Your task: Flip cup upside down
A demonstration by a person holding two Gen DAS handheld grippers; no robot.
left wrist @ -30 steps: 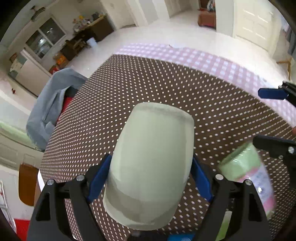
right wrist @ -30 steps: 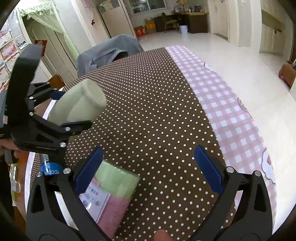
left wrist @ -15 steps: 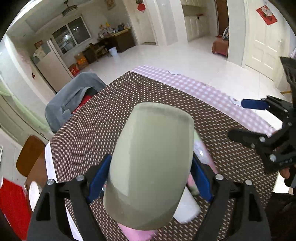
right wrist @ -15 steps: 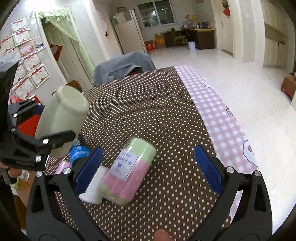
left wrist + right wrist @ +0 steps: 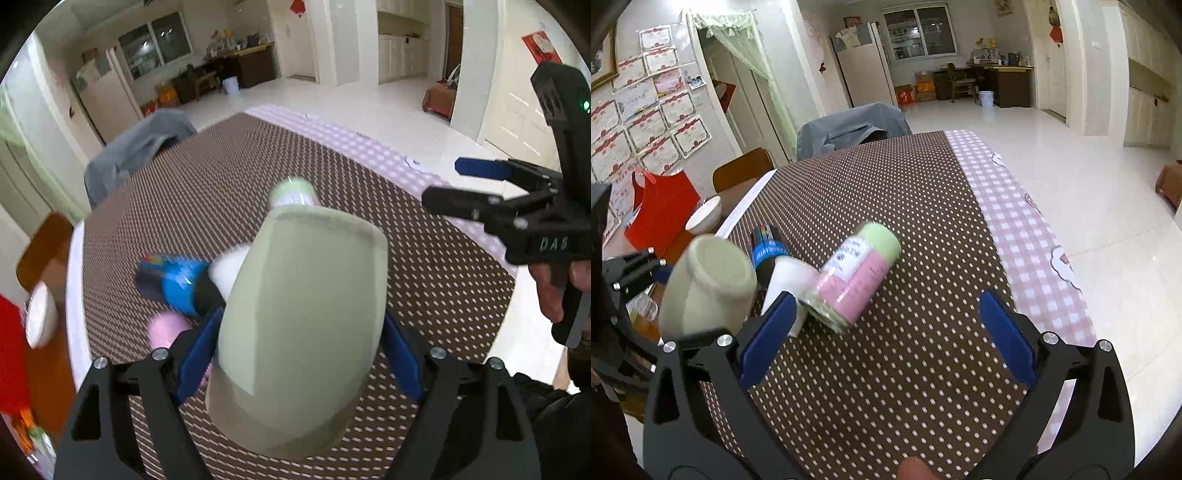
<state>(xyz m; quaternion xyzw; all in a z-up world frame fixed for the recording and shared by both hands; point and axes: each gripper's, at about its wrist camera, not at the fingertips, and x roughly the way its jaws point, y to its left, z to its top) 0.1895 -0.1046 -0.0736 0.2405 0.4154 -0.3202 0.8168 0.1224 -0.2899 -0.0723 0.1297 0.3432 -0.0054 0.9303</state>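
A: In the left wrist view, where does the cup [image 5: 303,332] sit relative to the left gripper [image 5: 299,350]?

B: Right between its fingers. The blue pads [image 5: 195,354] press on both sides of the pale green cup, low on its body, so the gripper is clamped on it. The cup is held up above the dotted brown tablecloth [image 5: 424,295], tilted, with its flat base pointing away from the camera and its wider end toward the camera.

A: What lies behind it?

B: A pink and green canister [image 5: 293,192] peeks out just past the base, and a blue and black can [image 5: 177,284] and a white cup [image 5: 231,267] lie to the left, partly hidden by the green one. The right gripper [image 5: 461,184] is off to the right, apart from the cup, in a person's hand [image 5: 561,288].

A: And the right wrist view?

B: The right gripper [image 5: 886,332] stands wide, nothing between its blue pads [image 5: 1004,336]. The cup [image 5: 709,288] is at the left, outside those fingers, raised off the table in the left gripper [image 5: 646,295], whose black frame shows around it; its round base faces up and toward this camera. The canister [image 5: 855,282] lies on its side on the tablecloth [image 5: 905,369] ahead of the open fingers, touching the white cup [image 5: 788,288], with the can [image 5: 768,251] just behind. A red bag [image 5: 661,218] and a bowl [image 5: 705,218] sit at the far left.
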